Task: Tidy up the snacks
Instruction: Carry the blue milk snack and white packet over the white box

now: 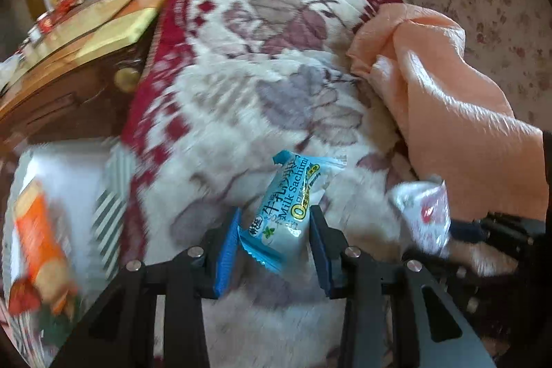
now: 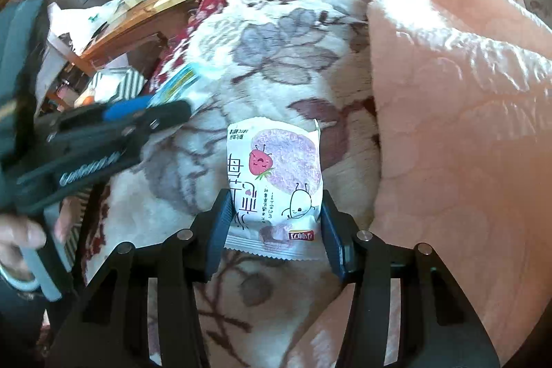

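My left gripper [image 1: 276, 223] is shut on a light blue Milk Sachima packet [image 1: 291, 205], lifted above the floral blanket [image 1: 262, 64]. In the right wrist view that same gripper [image 2: 162, 107] comes in from the left with the blue packet [image 2: 179, 81] at its tip. My right gripper [image 2: 274, 216] is shut on a white strawberry snack packet [image 2: 276, 181], which stands up between the blue pads. The white packet [image 1: 424, 212] also shows at the right of the left wrist view.
A white striped box [image 1: 69, 212] holding orange snack packs sits at the lower left, beside the blanket's edge. A peach quilt [image 2: 448, 109] is bunched up on the right. A wooden table [image 1: 79, 57] with small items stands at the far left.
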Motion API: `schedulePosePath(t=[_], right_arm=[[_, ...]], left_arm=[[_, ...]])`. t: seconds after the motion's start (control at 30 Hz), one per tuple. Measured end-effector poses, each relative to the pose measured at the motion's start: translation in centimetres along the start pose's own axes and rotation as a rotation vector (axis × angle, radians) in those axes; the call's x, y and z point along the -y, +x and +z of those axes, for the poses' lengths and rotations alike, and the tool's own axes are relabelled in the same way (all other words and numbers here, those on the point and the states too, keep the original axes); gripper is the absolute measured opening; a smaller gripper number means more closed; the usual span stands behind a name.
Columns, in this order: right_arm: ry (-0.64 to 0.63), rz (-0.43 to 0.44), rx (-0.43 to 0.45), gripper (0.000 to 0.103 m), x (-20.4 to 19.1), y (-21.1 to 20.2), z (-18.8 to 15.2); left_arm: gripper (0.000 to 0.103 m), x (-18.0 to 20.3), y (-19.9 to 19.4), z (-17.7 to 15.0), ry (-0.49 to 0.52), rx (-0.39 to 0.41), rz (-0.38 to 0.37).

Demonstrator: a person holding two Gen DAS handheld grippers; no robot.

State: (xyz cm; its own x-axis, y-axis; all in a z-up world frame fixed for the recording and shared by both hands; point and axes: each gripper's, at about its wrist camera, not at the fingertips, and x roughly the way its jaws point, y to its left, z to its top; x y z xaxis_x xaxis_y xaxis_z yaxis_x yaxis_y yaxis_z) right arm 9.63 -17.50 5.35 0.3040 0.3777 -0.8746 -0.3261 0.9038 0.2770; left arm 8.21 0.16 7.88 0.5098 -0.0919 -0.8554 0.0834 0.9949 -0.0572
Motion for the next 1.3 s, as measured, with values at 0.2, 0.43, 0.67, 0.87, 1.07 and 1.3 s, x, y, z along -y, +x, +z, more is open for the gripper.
schedulePosePath(t=[0.2,0.43,0.67,0.87,1.07,1.3], right_arm=[[-0.025,0.019,-0.001,0.048,-2.3,-0.1,-0.9],[-0.075,0.052,-0.021,0.048,-5.7,0.3,-2.2],[-0.132,0.089,-0.043,0.048,-9.0,0.7,-2.9],[-0.185,0.109,-0.052,0.048,-11.8,0.9,-2.9],[-0.253,0.125,-0.06,0.048,-15.0,1.2,-2.5],[-0.327,0.139,-0.069,0.048,-18.6,1.5,-1.6]], left_arm=[[0.042,-2.0,-3.2,-3.9,-0.052,0.035,0.047],[0.042,-4.1,-6.3,-7.0,-0.089,0.077,0.108],[0.042,-6.8,-8.1,-9.1,-0.153,0.102,0.155],[0.042,-8.8,-9.4,-10.3,-0.197,0.125,0.187],[0.042,-11.0,-10.4,-11.2,-0.244,0.138,0.214],[0.042,-14.2,-11.4,-12.1,-0.315,0.143,0.249]])
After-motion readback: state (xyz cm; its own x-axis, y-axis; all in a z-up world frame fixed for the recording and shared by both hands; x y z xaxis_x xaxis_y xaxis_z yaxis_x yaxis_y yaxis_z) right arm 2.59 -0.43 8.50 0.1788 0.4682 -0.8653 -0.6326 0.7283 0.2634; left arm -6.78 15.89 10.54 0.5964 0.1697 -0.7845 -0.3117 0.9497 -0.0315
